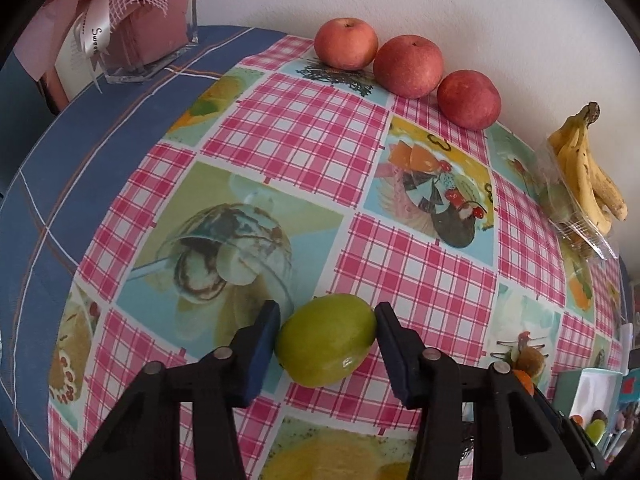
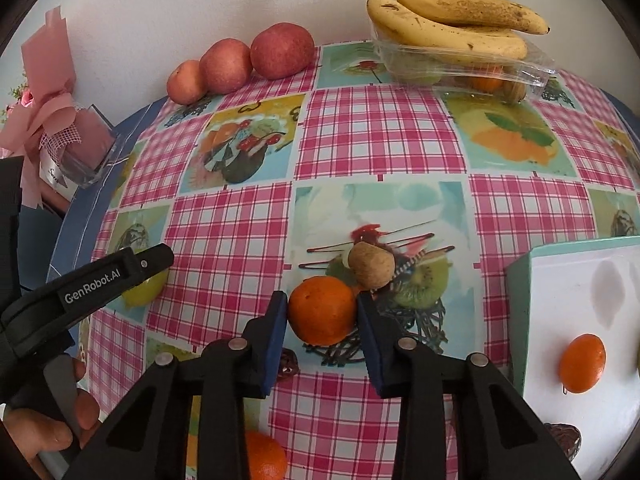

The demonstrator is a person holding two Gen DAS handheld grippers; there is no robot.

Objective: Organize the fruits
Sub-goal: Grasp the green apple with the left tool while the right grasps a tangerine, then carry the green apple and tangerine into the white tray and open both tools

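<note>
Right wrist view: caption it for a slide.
Right gripper straddles an orange beside a kiwi on the checked tablecloth.

— What fruit have you got there?

— I see a green lime (image 1: 326,340) lying on its side on the cloth, and an orange (image 2: 322,309) with a brown kiwi (image 2: 371,264) touching it behind.

— And along the wall?

— I count three red apples (image 1: 408,66) in a row, touching. Spotted bananas (image 2: 452,20) lie across a clear tray (image 2: 532,70). Another orange (image 2: 582,363) sits in a white box (image 2: 560,280).
</note>
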